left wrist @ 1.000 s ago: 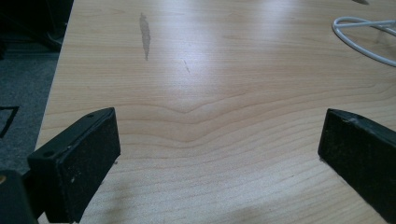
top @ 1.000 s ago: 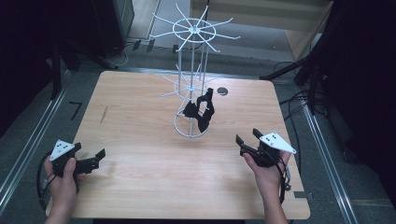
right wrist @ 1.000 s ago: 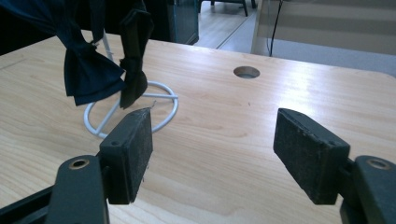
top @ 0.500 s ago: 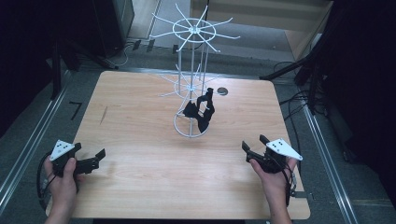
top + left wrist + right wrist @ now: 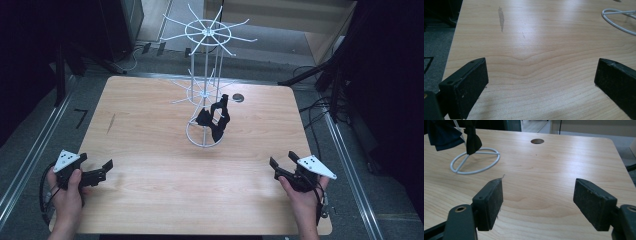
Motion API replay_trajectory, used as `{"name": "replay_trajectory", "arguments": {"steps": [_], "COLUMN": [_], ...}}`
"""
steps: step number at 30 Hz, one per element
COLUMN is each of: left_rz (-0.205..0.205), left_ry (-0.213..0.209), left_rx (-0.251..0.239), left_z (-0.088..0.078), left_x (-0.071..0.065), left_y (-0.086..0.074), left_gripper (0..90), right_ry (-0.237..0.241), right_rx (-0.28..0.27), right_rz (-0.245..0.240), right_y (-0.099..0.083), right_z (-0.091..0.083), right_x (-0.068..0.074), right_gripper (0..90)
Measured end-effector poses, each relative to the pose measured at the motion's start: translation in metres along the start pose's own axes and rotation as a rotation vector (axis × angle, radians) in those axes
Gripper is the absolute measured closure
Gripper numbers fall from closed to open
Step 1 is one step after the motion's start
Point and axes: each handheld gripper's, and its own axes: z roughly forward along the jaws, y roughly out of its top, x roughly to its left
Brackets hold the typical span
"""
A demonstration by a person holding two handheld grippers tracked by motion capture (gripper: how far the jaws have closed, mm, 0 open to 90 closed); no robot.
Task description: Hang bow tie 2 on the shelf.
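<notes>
High view shows the black cloth (image 5: pixel 215 120) hanging on the white wire rack (image 5: pixel 205 95) mid-table, while the left gripper (image 5: pixel 102 170) and right gripper (image 5: pixel 280 167) rest at the near corners, jaws apart and empty, apparently parked clear.

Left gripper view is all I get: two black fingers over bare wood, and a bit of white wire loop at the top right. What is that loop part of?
Observer: It is the base ring of a white wire rack standing in the middle of the table, with spokes fanning out at its top.
Operator: Is anything hanging on it?
Observer: Yes, a dark cloth item hangs low on it, just above the base ring.
Operator: And the other hand?
Observer: The right gripper is near the table's front right corner, its fingers wide apart with nothing between them.
</notes>
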Motion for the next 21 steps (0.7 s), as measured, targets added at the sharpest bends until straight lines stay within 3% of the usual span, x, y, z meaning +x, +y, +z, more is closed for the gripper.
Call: {"name": "replay_trajectory", "arguments": {"steps": [21], "left_rz": [-0.001], "left_ry": [0.0], "left_rx": [0.0], "left_z": [0.0], "left_x": [0.0], "left_y": [0.0], "left_gripper": [0.0], "right_ry": [-0.027], "right_rx": [0.01], "right_rz": [0.058], "right_y": [-0.028], "right_z": [-0.029], "right_x": [-0.039], "right_gripper": [23.1]}}
